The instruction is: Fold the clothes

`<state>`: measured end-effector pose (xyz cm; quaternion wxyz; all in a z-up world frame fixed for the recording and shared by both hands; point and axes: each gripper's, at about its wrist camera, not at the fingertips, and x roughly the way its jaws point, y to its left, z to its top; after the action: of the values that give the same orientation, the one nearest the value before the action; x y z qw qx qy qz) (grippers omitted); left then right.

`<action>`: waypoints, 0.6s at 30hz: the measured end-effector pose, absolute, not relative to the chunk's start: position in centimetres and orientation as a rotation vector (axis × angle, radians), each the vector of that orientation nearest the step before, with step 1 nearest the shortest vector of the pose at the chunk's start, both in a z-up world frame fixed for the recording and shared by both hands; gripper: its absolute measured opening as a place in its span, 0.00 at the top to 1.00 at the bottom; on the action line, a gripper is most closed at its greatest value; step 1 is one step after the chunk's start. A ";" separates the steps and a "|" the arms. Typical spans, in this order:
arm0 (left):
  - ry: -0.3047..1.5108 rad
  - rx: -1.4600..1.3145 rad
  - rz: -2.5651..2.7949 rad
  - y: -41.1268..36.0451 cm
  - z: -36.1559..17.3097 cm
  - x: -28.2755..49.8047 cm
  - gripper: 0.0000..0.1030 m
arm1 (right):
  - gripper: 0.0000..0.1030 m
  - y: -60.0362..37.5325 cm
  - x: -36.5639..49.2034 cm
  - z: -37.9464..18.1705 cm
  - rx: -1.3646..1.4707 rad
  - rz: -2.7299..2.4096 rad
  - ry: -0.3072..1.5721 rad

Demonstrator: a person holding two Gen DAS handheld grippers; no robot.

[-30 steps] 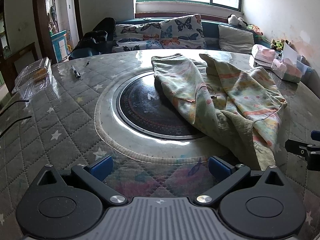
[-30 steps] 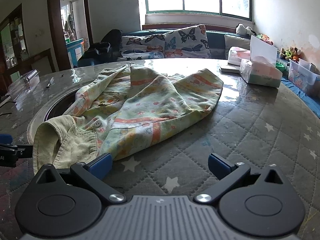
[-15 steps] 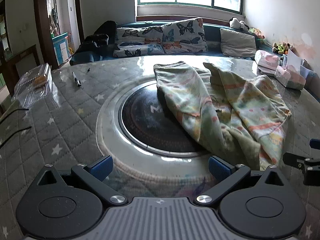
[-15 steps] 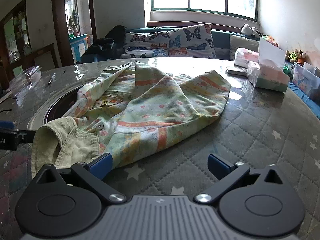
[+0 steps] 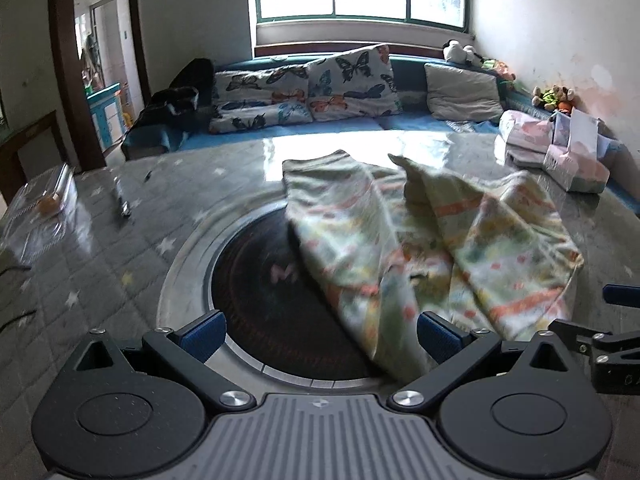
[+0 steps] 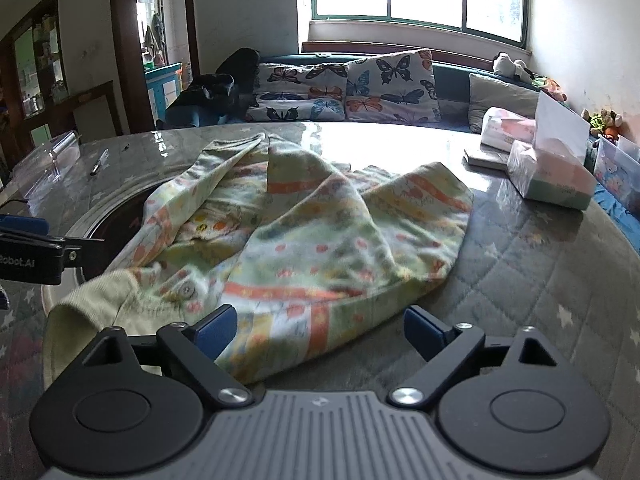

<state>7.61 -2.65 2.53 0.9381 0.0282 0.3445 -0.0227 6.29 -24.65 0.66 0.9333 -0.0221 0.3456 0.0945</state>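
A crumpled pale-green garment (image 6: 304, 240) with orange stripes and small prints lies on the round quilted table (image 6: 540, 280). In the left wrist view the same garment (image 5: 420, 248) drapes over the dark round centre plate (image 5: 272, 292). My left gripper (image 5: 320, 334) is open above the plate's near rim, and the garment's near hem lies between its fingers, closer to the right one. My right gripper (image 6: 320, 330) has its jaws closing over the garment's near edge, and cloth lies between the blue pads without being pressed. Each gripper shows at the edge of the other's view.
Tissue packs and a box (image 6: 548, 176) stand at the table's right side. A clear plastic container (image 5: 44, 204) and a pen (image 5: 120, 204) lie at the left. A sofa with butterfly cushions (image 5: 304, 92) runs behind the table under the window.
Both grippers have moved forward toward the garment, which now sits closer and lower in both views. The right gripper's fingers have come somewhat closer together.
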 end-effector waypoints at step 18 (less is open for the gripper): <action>0.788 0.077 -0.167 -5.2 -0.4 16.2 0.59 | 0.28 -24.7 17.2 1.9 -0.112 0.241 0.678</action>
<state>16.15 -5.22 -0.42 0.9193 0.0373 0.3833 -0.0812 17.25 -24.71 1.86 0.9345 -0.0547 0.3315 0.1176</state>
